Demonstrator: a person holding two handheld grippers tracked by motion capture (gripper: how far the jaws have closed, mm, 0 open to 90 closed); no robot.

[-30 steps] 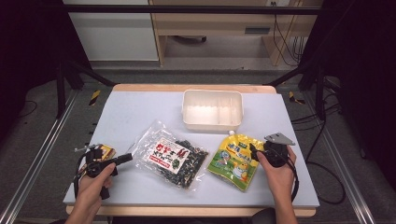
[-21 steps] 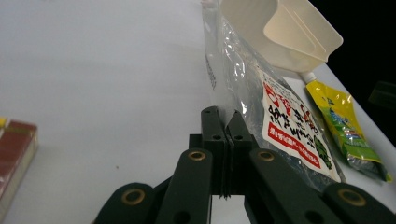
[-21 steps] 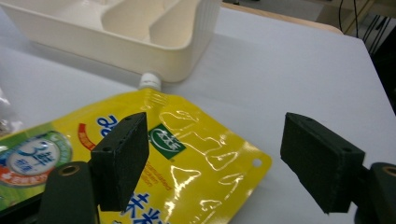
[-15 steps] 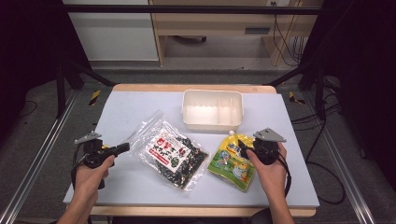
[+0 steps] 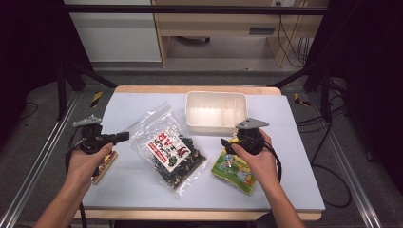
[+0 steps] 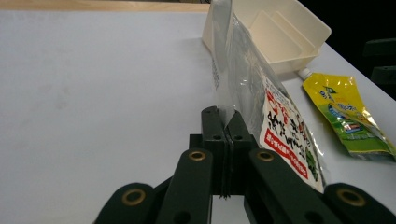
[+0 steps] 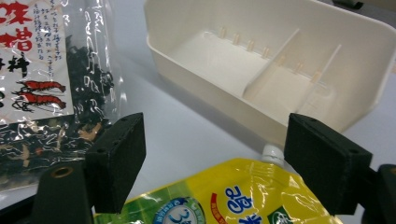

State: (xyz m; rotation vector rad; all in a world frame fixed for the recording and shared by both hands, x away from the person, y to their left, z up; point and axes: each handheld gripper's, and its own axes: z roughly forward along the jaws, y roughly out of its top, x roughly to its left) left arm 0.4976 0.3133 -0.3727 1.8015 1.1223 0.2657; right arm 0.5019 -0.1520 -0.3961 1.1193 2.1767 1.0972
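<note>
My left gripper (image 5: pixel 124 137) (image 6: pixel 226 116) is shut on the near left edge of a clear bag of dark dried seaweed (image 5: pixel 168 149) (image 6: pixel 280 135) with a red and white label. That edge is lifted off the table. My right gripper (image 5: pixel 227 144) (image 7: pixel 217 140) hangs open over the spout end of a yellow-green pouch (image 5: pixel 235 171) (image 7: pixel 224 196), which lies flat with its white cap toward the tray. Its jaws have just been opening a little further, and nothing is pressed between them.
A white divided tray (image 5: pixel 216 126) (image 7: pixel 201 88) stands at the back middle of the pale table, just beyond the pouch. A small yellow and brown packet (image 5: pixel 105 165) lies under my left hand near the table's left edge.
My left gripper rose from the small packet and closed on the bag's edge, lifting it. My right gripper moved left and up, from the pouch's right side to over its spout end.
</note>
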